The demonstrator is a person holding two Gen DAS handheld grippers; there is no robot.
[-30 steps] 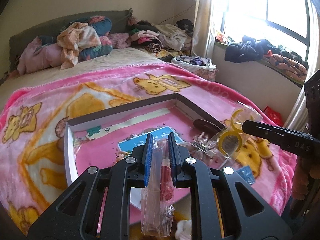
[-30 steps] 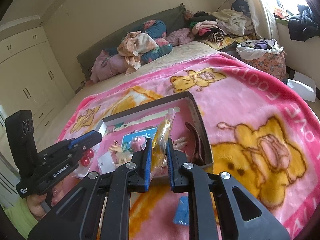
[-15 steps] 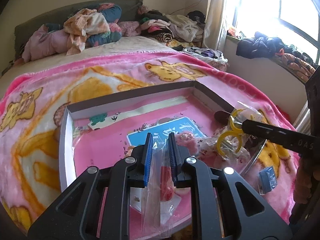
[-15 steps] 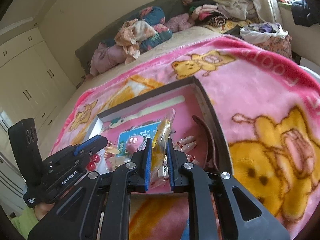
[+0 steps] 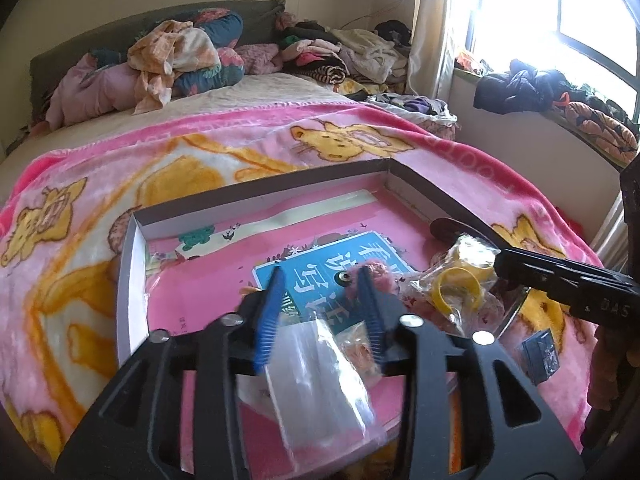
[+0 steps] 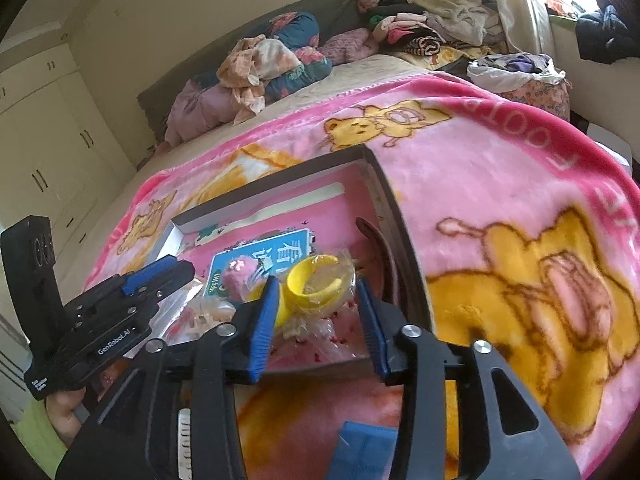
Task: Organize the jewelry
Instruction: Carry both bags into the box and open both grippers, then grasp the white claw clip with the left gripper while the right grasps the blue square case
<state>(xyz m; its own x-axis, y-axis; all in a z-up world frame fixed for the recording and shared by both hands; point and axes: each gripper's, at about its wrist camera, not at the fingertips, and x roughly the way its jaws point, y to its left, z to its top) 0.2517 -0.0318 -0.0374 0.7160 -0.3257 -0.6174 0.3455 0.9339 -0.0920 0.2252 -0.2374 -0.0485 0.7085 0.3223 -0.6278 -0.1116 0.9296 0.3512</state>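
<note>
Your left tool [image 5: 320, 312] stands over the near end of the shallow box [image 5: 132, 272], angled downward, jaws opening. A clear plastic packet [image 5: 320, 376] lies blurred between the blue pads [image 5: 267, 320]; they no longer press it, and whether it touches either pad cannot be told. Its contents cannot be read; a second small packet with pale orange pieces [image 5: 358, 346] sits just beside it on the right.

Your right tool [image 6: 318, 316] is likewise angled down at the box's right near corner, jaws opening. Between its pads lies a clear wrapper holding yellow ring-shaped pieces [image 6: 316, 284], resting on other wrapped pink items inside the box, free of both pads.

Past the tools, a fluffy pink piece [image 6: 240, 274] rests on a blue printed card [image 5: 320, 272] on the pink box floor. A dark brown curved band [image 6: 380, 252] lies along the right wall. A small blue item [image 5: 540, 354] lies outside the box on the pink cartoon blanket [image 6: 500, 184].

Your hand [image 6: 64, 408] grips the left tool's handle low at the left of the right-wrist view, a yellow-green sleeve [image 6: 36, 436] beside it. The box sits on the bed, with heaped clothes [image 5: 176, 60] at its far end.
</note>
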